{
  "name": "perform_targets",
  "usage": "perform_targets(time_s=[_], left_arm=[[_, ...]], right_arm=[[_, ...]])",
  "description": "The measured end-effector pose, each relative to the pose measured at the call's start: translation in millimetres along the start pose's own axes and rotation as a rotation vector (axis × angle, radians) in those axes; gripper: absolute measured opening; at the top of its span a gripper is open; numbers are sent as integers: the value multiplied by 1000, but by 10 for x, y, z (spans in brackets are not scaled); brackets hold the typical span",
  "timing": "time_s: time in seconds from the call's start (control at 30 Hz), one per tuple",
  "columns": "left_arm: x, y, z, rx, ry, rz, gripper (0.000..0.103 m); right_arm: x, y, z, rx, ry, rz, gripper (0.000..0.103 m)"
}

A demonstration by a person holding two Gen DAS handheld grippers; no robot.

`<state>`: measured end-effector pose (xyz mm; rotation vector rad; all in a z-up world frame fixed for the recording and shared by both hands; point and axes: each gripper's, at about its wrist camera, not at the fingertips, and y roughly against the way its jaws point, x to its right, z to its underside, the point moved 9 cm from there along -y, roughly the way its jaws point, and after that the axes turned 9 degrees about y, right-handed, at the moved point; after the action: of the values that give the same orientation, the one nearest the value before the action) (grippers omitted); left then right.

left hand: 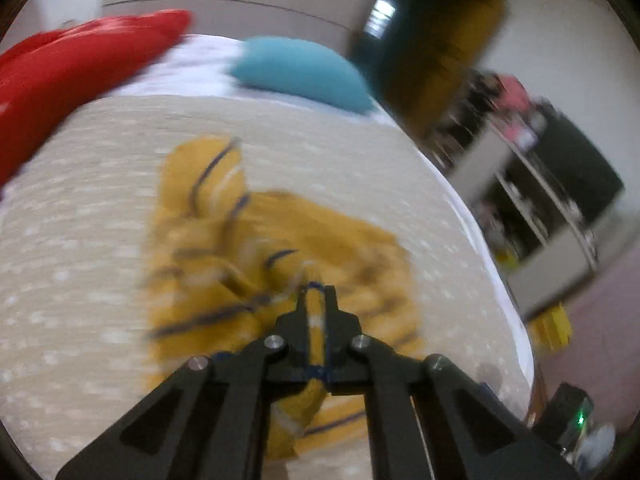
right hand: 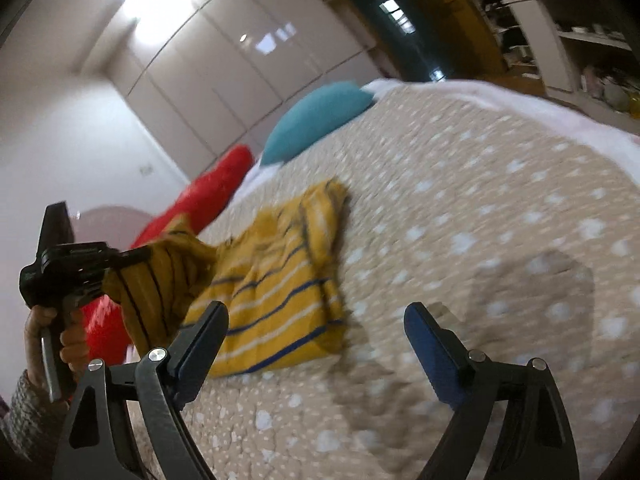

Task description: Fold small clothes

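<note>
The mustard-yellow striped garment [right hand: 280, 292] lies crumpled near the middle of the bed, and one part of it is lifted off the cover toward the left side. The left gripper [left hand: 316, 300] is pressed together on a fold of this cloth; in the right wrist view the same gripper [right hand: 132, 258] holds the raised piece in the air, with a person's hand [right hand: 60, 340] around its handle. The right gripper [right hand: 316, 316] is spread wide above the near edge of the garment, and nothing is between its fingers.

To the right of the garment the bed cover is free over a wide area up to the bed's edge. To the left and behind, a red pillow [left hand: 72, 72] and a teal pillow [left hand: 300, 68] lie at the head of the bed, well apart from the garment.

The bedspread [right hand: 480, 200] is beige with small white dots, over a white sheet [right hand: 540, 108]. Pale wardrobe doors [right hand: 240, 52] stand behind the bed, and open shelves [left hand: 540, 184] with small things stand beside it.

The garment has thin dark blue and white stripes. It is wrinkled and partly folded over itself; both views are blurred.
</note>
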<state>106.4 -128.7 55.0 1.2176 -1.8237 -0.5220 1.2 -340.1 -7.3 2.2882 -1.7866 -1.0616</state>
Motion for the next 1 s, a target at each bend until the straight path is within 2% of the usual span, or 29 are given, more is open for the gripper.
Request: perform_targets(time_s=[0.1, 0.2, 0.23, 0.3, 0.37, 0.4, 0.47, 0.5, 0.6, 0.67, 0.8, 0.9, 0.97, 1.0], left_arm=[[473, -404, 278, -83, -91, 43, 5], [613, -626, 604, -176, -131, 67, 6], [627, -607, 718, -198, -119, 105, 7], [570, -477, 851, -212, -109, 139, 19], [506, -225, 938, -195, -104, 174, 45], [459, -41, 980, -172, -106, 193, 52], [331, 234, 1042, -112, -135, 168, 72], [273, 363, 1086, -76, -154, 135, 75], [-97, 662, 1169, 24, -203, -13, 77], [-283, 772, 1257, 33, -184, -51, 77], [-641, 851, 1417, 23, -99, -57, 77], [-827, 850, 1502, 13, -50, -57, 77], [-948, 821, 1540, 6, -13, -61, 77], [-991, 822, 1549, 4, 0, -61, 77]], right_arm=[[193, 83, -31, 16, -46, 23, 93], [322, 83, 4, 5, -75, 38, 93], [334, 80, 6, 1, -74, 42, 93], [336, 97, -10, 1, -59, 51, 93], [321, 168, -27, 0, -44, 53, 93], [280, 155, -60, -3, -36, 50, 93], [173, 141, -114, -9, -5, 36, 93], [74, 107, -155, -15, 23, 23, 93], [-301, -89, -240, -62, 112, -38, 93], [-578, -263, -299, -89, 175, -72, 93], [-1026, -625, -401, -128, 292, -105, 91], [-1260, -1000, -511, -180, 310, -131, 89], [-1297, -1266, -562, -224, 291, -126, 82], [-1285, -1429, -562, -261, 268, -115, 71]])
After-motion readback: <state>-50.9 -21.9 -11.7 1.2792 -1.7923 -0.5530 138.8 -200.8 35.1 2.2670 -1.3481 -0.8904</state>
